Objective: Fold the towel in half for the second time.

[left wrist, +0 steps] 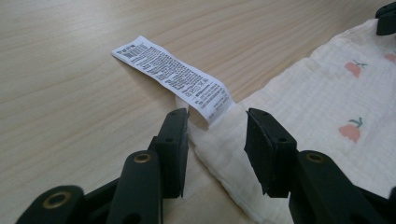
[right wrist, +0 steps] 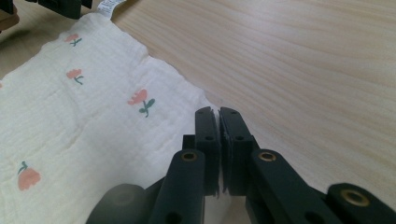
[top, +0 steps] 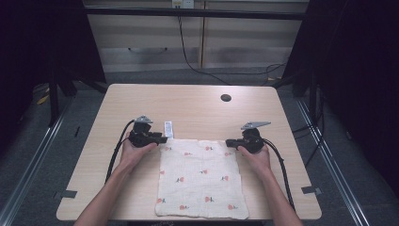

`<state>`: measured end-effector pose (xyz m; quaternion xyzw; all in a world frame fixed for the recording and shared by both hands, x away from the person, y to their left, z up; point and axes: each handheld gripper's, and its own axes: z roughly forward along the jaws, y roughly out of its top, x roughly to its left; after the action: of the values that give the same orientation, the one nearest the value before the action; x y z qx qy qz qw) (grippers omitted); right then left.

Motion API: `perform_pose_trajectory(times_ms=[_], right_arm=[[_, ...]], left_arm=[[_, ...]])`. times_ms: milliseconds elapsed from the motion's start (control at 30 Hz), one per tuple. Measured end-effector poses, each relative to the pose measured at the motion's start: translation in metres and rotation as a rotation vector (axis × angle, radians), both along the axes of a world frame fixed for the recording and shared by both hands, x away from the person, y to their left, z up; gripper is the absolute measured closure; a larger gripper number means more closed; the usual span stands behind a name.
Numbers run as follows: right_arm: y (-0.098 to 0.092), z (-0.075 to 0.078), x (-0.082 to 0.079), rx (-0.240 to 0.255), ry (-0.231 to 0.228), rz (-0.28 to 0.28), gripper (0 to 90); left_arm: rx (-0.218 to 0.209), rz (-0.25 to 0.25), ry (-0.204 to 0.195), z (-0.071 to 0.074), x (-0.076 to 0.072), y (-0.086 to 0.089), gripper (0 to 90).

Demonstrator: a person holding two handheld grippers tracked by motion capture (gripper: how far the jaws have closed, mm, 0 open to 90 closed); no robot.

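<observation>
A cream cloth (top: pixel 200 179) printed with small pink flowers lies flat on the near half of the wooden table (top: pixel 188 103). A white care label (top: pixel 168 128) sticks out from its far left corner. My left gripper (top: pixel 162 139) is at that corner, open. In the left gripper view the corner of the cloth (left wrist: pixel 327 93) and the foot of the label (left wrist: pixel 173 77) lie between the jaws of the left gripper (left wrist: pixel 217 114), untouched by the pads. My right gripper (top: pixel 229 141) is at the far right corner. Its jaws (right wrist: pixel 218 112) are shut on the edge of the cloth (right wrist: pixel 70 116).
A round dark cable hole (top: pixel 226 98) sits in the far right part of the tabletop. Bare wood stretches beyond the cloth to the far edge. Cables trail from both grippers back along the forearms. Dark curtains and frame legs flank the table.
</observation>
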<state>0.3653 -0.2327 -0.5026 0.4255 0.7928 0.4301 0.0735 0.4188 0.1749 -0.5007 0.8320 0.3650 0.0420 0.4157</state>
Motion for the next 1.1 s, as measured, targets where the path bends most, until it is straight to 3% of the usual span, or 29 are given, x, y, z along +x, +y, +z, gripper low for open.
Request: perform_pose_trajectory(times_ms=[67, 167, 200, 367, 433, 633, 867, 1100], right_arm=[[0.000, 0.000, 0.000, -0.002, 0.005, -0.001, 86.8], [0.000, -0.001, 0.000, -0.001, 0.005, 0.000, 86.7], [0.000, -0.001, 0.000, -0.004, 0.005, -0.001, 86.7], [-0.001, -0.002, 0.001, -0.003, 0.010, -0.003, 86.3], [-0.001, -0.002, 0.000, -0.002, 0.009, -0.003, 86.1], [-0.002, -0.001, -0.004, 0.003, 0.005, -0.013, 86.1], [-0.005, -0.001, -0.005, 0.018, 0.001, -0.023, 86.3], [-0.007, 0.005, -0.007, 0.041, -0.010, -0.035, 86.6]], left_arm=[[0.027, 0.012, 0.002, -0.004, -0.001, -0.005, 57.7], [0.027, 0.018, -0.009, -0.005, -0.001, -0.006, 58.6], [0.062, -0.008, -0.035, -0.005, -0.004, -0.007, 59.3], [0.118, -0.028, -0.118, -0.005, -0.013, -0.012, 60.8], [0.126, -0.033, -0.123, -0.005, -0.014, -0.013, 63.5], [0.090, -0.044, -0.093, -0.006, -0.016, -0.013, 82.0], [0.028, -0.032, -0.041, -0.007, -0.013, -0.008, 84.2], [-0.055, -0.029, -0.051, 0.005, -0.014, -0.001, 84.2]])
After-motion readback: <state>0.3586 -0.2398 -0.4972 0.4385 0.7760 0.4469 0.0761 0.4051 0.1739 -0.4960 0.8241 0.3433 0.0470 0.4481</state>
